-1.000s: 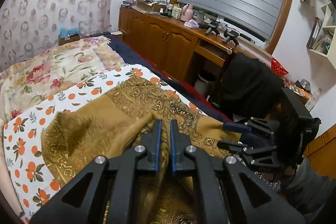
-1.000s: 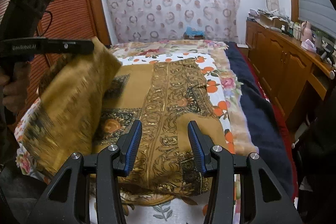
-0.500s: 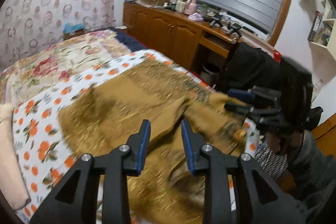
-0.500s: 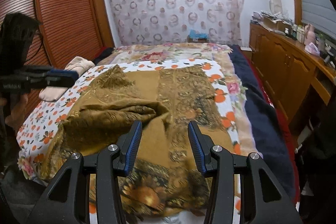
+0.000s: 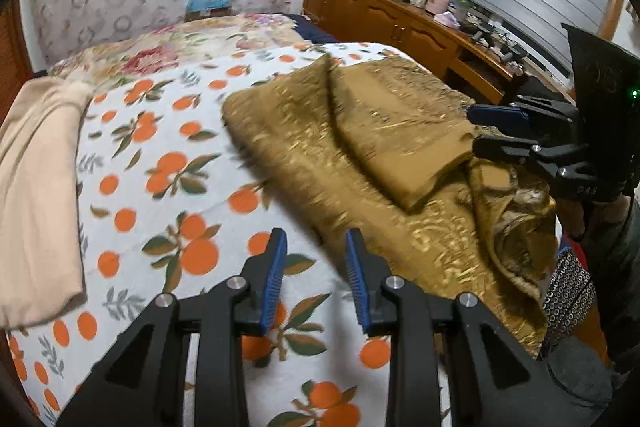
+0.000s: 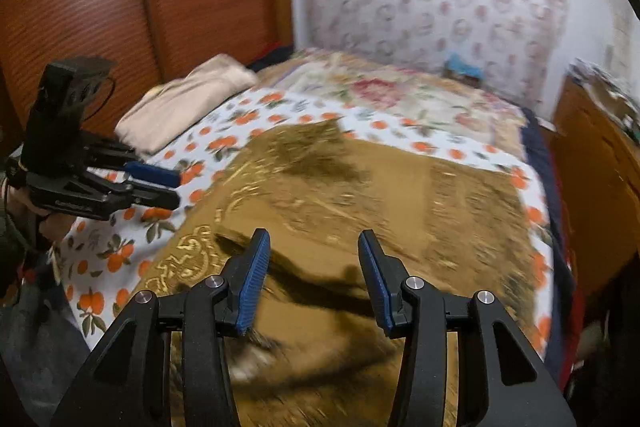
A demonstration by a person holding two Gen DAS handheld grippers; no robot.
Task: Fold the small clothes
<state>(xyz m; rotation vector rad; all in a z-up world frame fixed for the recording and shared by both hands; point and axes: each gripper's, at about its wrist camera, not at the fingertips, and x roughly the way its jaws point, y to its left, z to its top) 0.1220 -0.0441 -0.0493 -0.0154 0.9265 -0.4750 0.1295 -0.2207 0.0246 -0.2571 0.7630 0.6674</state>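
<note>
Dropped from the left gripper [image 5: 314, 279], the golden patterned cloth [image 5: 384, 143] now lies half-folded and rumpled on the orange-print bedsheet [image 5: 160, 187], one flap doubled over. Both grippers hover part-open and empty, the right gripper [image 6: 312, 281] over its near edge; smoothing and further folds remain.

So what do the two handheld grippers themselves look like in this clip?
Both are matt black, angular frames with silver bolts and blue ribbed pads. The left gripper carries a boxy black block with a cable in the right wrist view. The right gripper shows white lettering and a green light in the left wrist view.
</note>
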